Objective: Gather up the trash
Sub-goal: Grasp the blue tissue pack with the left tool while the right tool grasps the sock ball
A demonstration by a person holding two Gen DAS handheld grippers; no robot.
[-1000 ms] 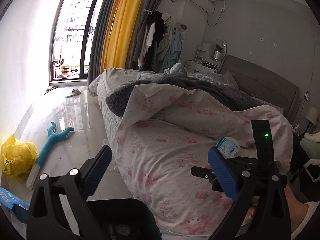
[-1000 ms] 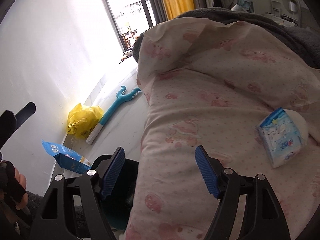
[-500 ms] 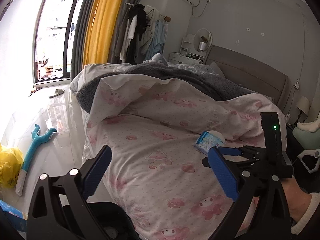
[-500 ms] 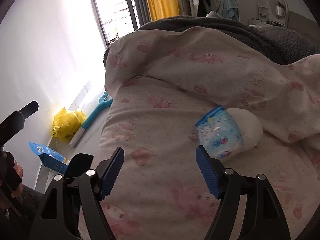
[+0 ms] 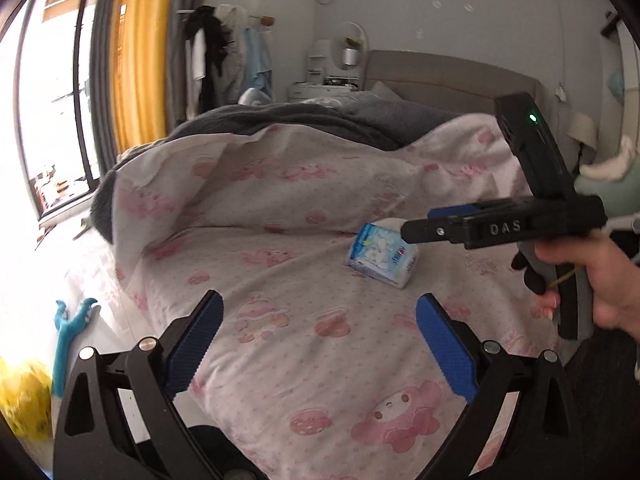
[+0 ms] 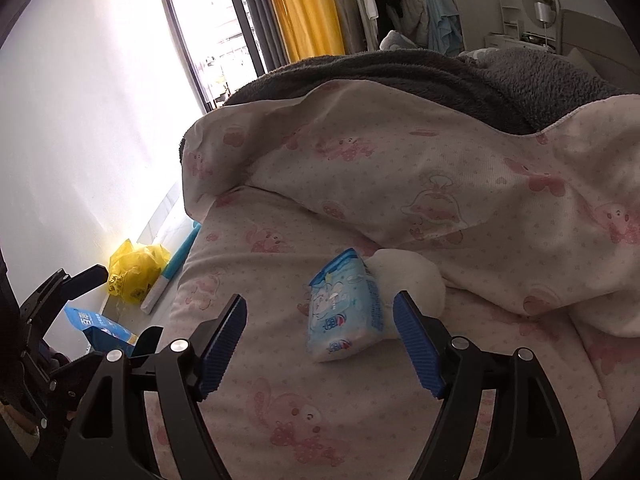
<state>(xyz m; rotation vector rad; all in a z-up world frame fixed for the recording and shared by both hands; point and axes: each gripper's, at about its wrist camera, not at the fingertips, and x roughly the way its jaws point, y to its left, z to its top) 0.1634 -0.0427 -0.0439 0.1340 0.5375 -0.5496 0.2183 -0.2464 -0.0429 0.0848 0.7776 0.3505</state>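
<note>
While we hold both grippers over the bed (image 5: pixel 280 360), the tissue pack (image 6: pixel 346 312) lies flat on the pink printed sheet against a white lump (image 6: pixel 412 280), just ahead of our right gripper (image 6: pixel 320 340), at its twelve o'clock. Its jaws stand wide with nothing between the pads. Our left gripper (image 5: pixel 320 344) also gapes wide and empty, the pack at one o'clock.

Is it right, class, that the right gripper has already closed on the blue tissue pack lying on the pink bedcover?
Not quite. The right wrist view shows the right gripper open, with the blue tissue pack lying untouched on the pink bedcover just ahead of its fingertips. It is not gripped yet.
</note>
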